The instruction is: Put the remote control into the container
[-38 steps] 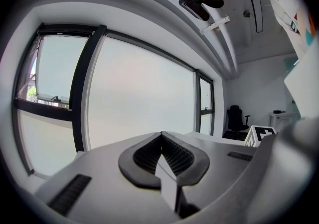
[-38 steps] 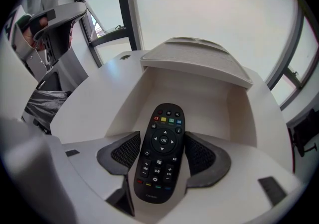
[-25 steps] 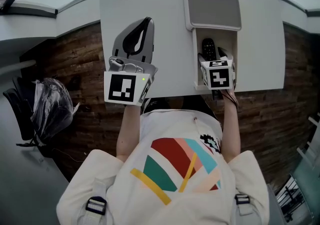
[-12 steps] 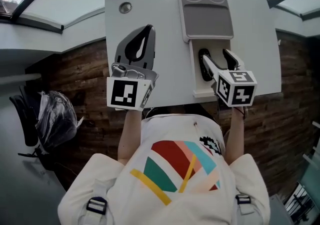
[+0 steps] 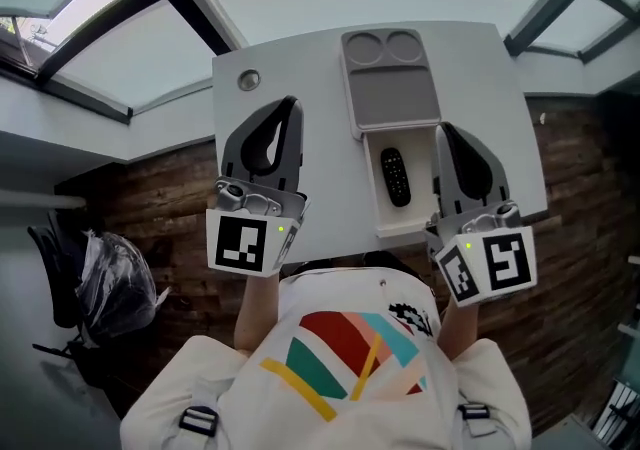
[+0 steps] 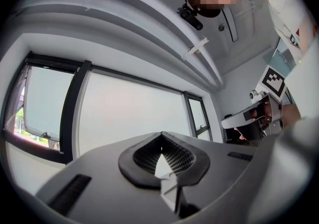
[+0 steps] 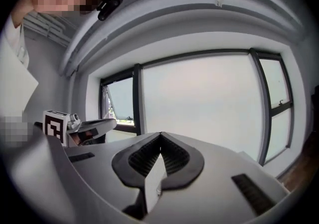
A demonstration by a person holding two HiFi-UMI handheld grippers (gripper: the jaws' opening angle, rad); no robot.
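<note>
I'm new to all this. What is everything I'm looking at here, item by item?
table: one, white, top centre of the head view.
container: one, pale grey, on the table's right half, near end open.
lid: one, grey, two round recesses, slid to the container's far end.
remote control: one, black, lying inside the open container.
round fitting: one, metallic, table's far left corner.
bag: one, dark, low at left beside the table.
floor: dark wood planks, around the table.
windows: several, bright, ahead of both tools.
person's top: one, white with coloured stripes.
left tool: one, grey, shut, empty, over the table's left.
right tool: one, grey, jaws just closed on nothing, beside the container.
</note>
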